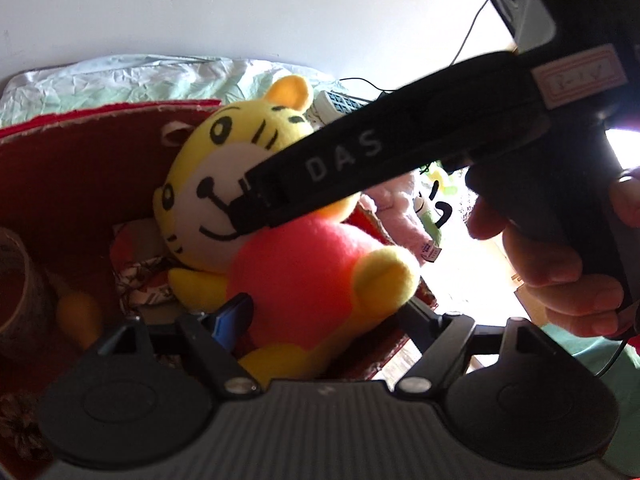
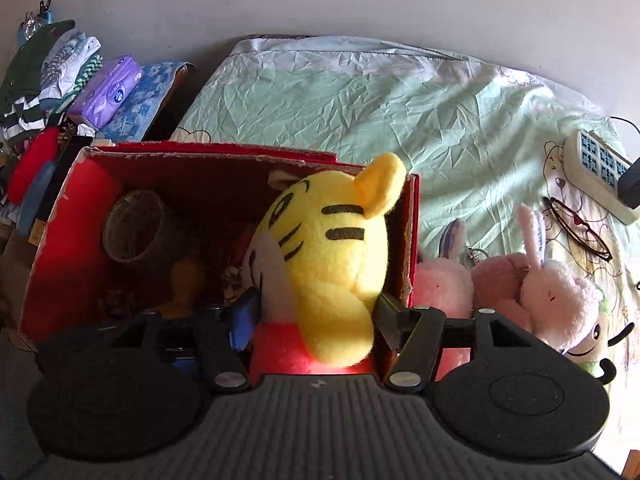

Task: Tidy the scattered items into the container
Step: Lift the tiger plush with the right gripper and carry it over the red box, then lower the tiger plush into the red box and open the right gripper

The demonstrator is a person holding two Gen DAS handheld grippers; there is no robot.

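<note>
Nearest the right wrist camera, the right tongs (image 2: 312, 320) straddle the tiger plush (image 2: 332, 260). The blue pad sits beside the white face and the black pad beside the yellow arm. Both pads stand slightly clear of the fabric, so the tongs read as open, not clamping. The left tongs (image 1: 328, 320) are also spread, with the plush's red belly between the fingers and a visible gap on the right side; no grip is evident.

Position of the task item: the tiger plush rests inside the red cardboard box (image 2: 60, 240), against the box's right wall, with its head above the rim. Its long axis runs roughly upright, feet toward both cameras. The plush lies directly ahead of both tongs, and neither hand is clearly the nearer. Judged from this, the coming move is a straight withdrawal away from the plush, provided the pads do not snag the pile.

Remaining items: pink rabbit plushes (image 2: 552, 288) lie on the bed sheet (image 2: 360, 100) just outside the box's right wall, nearer the right hand.

Legible writing: "DAS" in white letters on the right tongs' black finger as seen from the left wrist view. A pink label (image 1: 580, 76) on the same tool is not readable. Print on the purple tissue pack (image 2: 110, 88) is too small to read.
</note>
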